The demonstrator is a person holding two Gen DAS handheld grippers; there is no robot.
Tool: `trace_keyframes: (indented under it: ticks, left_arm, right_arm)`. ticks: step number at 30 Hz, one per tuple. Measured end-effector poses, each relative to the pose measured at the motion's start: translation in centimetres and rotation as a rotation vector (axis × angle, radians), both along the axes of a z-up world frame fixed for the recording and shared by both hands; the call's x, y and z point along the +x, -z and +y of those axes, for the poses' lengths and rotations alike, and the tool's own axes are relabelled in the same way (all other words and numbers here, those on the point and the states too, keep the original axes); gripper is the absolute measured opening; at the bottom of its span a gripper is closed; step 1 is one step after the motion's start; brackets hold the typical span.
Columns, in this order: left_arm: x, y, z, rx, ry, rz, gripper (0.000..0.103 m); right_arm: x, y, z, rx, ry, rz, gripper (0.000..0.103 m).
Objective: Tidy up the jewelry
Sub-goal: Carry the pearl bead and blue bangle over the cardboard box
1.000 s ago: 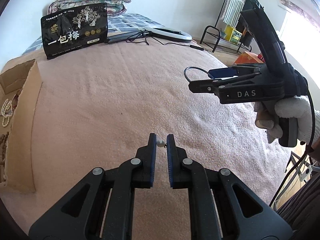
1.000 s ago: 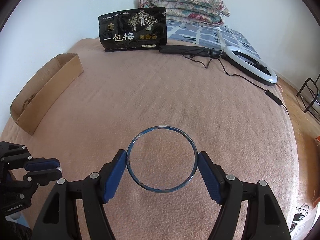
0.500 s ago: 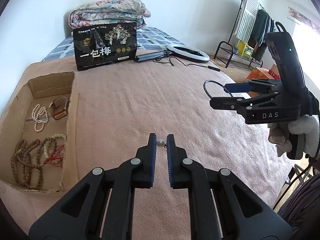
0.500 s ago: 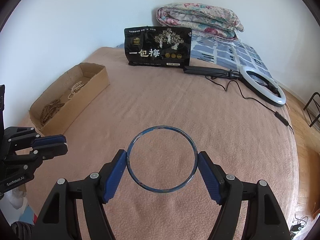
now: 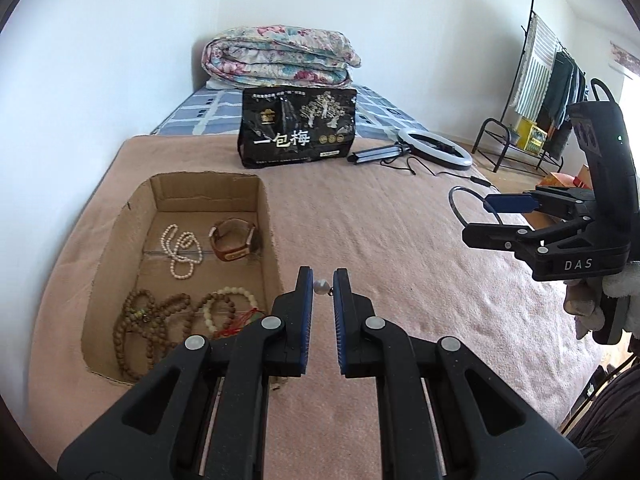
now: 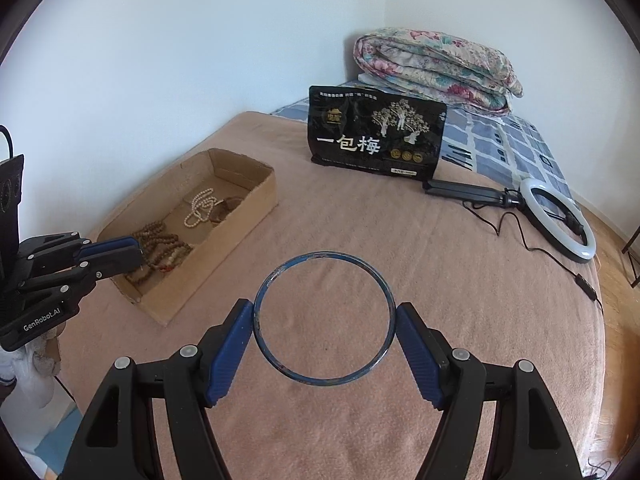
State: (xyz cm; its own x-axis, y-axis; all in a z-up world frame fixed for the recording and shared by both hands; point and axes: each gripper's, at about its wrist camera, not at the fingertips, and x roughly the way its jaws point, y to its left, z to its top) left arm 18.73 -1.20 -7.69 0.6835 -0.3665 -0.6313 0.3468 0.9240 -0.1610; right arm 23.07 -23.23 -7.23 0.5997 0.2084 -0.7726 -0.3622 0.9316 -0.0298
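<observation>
My left gripper [image 5: 321, 286] is shut on a small white pearl earring [image 5: 320, 287], held above the pink blanket just right of the cardboard box [image 5: 265, 216]. The box holds a pearl necklace [image 5: 181, 247], a brown leather bracelet [image 5: 234, 240] and wooden bead strands [image 5: 144, 322]. My right gripper [image 6: 325, 316] is shut on a thin blue bangle [image 6: 280, 369], held above the blanket. The bangle also shows in the left wrist view [image 5: 454, 206]. The left gripper shows in the right wrist view [image 6: 120, 254] over the box's near end [image 6: 160, 308].
A black snack bag [image 5: 296, 132] stands at the far side of the blanket. A ring light [image 5: 434, 148] with its cable lies to its right. A folded floral quilt [image 5: 280, 56] sits behind. A clothes rack [image 5: 536, 80] stands at the far right.
Both grippers have moved left toward the cardboard box, which has come fully into view. The earring and bangle stay gripped.
</observation>
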Motion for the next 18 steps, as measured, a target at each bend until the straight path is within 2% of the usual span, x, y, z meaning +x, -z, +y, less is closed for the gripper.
trace_keyframes:
  ticks: [10, 18]
  left_arm:
    - [0.8, -0.4, 5.3, 0.014, -0.085, -0.012, 0.008]
    - [1.3, -0.3, 7.9, 0.026, -0.126, -0.011, 0.008]
  right_arm:
    - [1.5, 0.0, 5.8, 0.014, -0.067, -0.002, 0.074]
    - [3.0, 0.0, 9.3, 0.023, -0.102, 0.002, 0.074]
